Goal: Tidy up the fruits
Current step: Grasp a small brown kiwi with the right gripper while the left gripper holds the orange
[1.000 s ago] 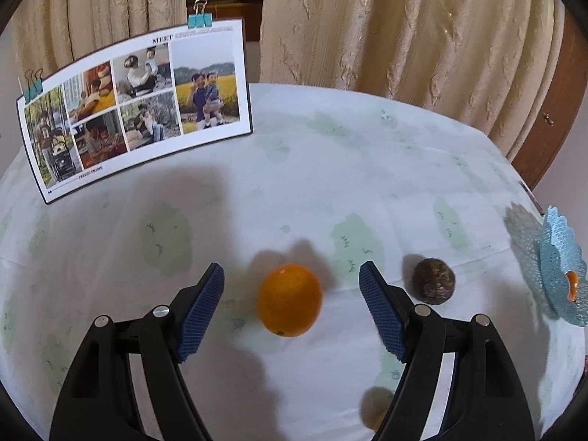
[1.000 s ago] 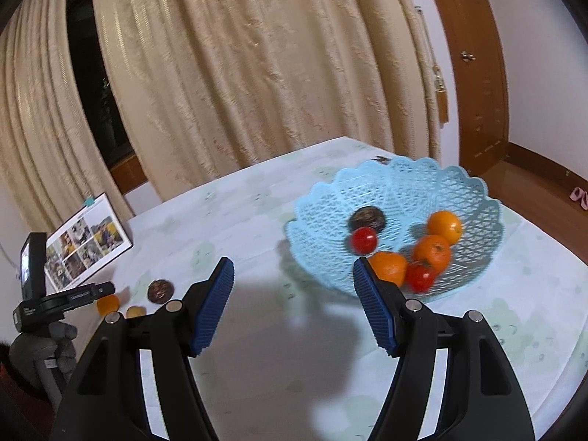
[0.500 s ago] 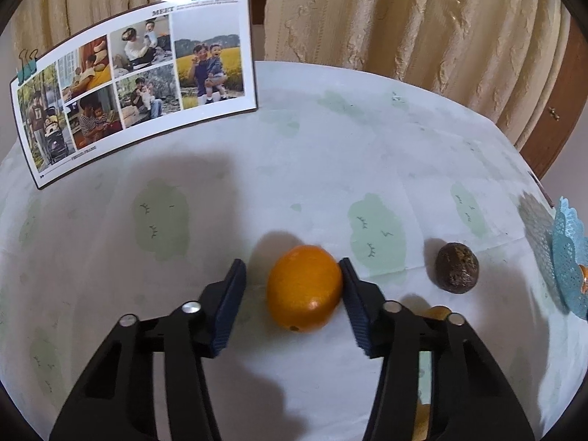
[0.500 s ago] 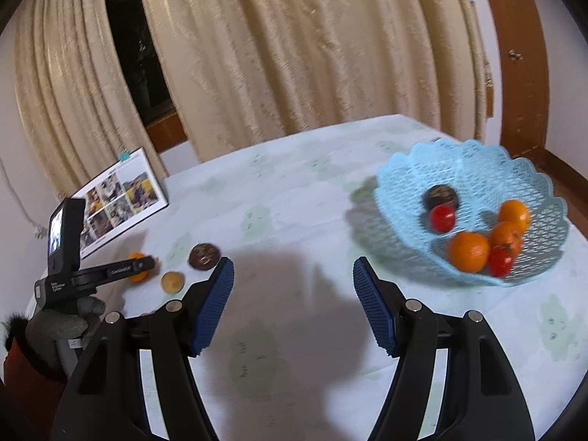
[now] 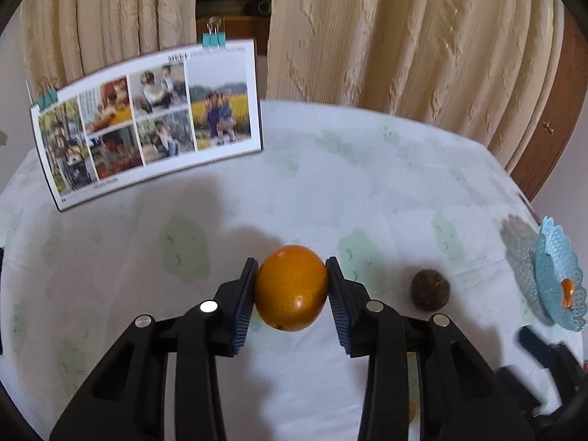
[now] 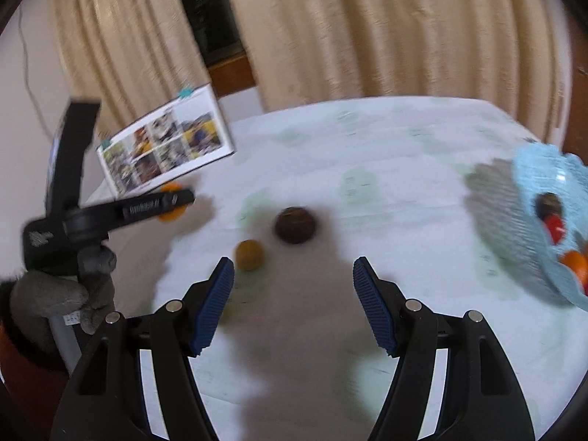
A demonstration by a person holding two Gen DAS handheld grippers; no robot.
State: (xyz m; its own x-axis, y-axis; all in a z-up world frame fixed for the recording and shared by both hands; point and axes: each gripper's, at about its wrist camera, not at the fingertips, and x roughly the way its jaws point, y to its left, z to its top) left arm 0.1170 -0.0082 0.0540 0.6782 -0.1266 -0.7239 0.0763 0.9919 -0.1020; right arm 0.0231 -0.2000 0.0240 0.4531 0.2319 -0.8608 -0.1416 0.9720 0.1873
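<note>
Two blue-padded fingers of the left gripper (image 5: 290, 286), just closed in, pressing on both sides of the orange (image 5: 291, 287) at lower centre of the left wrist frame, above the white surface (image 5: 330, 191) with its pale green patches. Right of the orange, apart from it, a dark brown round fruit (image 5: 430, 289) lying on the cloth. At the far right edge, the light blue lattice basket (image 5: 558, 275), seen side-on, with a bit of orange fruit showing. At upper left, a photo collage card (image 5: 147, 125) standing upright, held by teal binder clips, cream curtains (image 5: 404, 36) behind. In the blurred right wrist frame, fingers of the right gripper (image 6: 293, 279) spread wide with nothing between them, low centre of the frame. Just above the left finger, a small yellow-brown fruit (image 6: 250, 254); up and right of it, the dark brown fruit again. At far left, a grey-gloved hand (image 6: 58, 294) on the left gripper's handle. At the right edge, the basket with red and orange fruit inside.
</note>
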